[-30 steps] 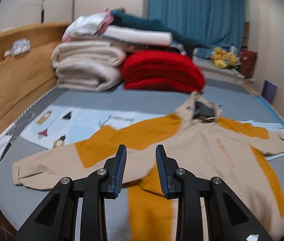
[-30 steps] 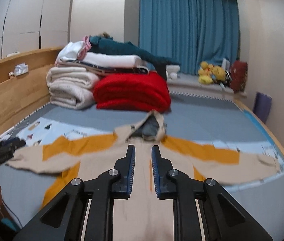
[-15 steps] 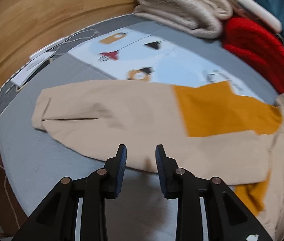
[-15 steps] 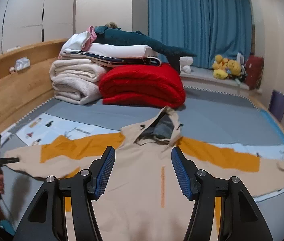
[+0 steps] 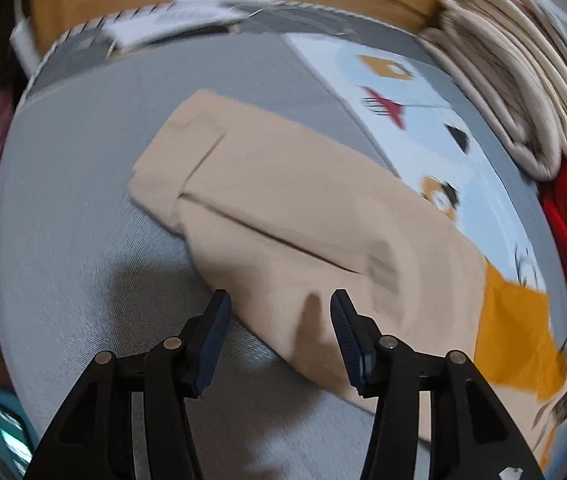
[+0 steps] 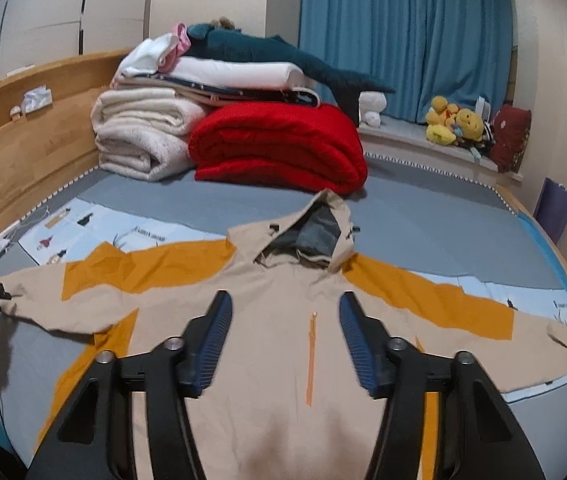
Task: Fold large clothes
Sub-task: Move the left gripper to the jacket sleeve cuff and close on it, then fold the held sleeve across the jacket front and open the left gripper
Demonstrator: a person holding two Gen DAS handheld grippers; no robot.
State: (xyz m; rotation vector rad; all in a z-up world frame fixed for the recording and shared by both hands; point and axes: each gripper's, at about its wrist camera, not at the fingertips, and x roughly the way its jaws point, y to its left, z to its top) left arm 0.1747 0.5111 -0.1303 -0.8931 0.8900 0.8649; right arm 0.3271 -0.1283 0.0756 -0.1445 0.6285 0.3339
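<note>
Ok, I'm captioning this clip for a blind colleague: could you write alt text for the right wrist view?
An open right gripper hovers over a beige and orange hooded jacket spread flat, sleeves out, on a grey bed. Behind it sit folded blankets and a blue curtain; the left gripper shows at the left sleeve's end.

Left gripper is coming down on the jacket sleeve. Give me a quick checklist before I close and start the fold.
1. Left gripper open: ok.
2. Sleeve edge between its fingers: ok, though depth is unclear.
3. Cuff in view, uncaught: ok.
4. Jacket spread flat, both sleeves out: ok.
5. Right gripper open over the chest, holding nothing: ok.
6. Fingers touching fabric: cannot tell; the left view is blurred.
</note>
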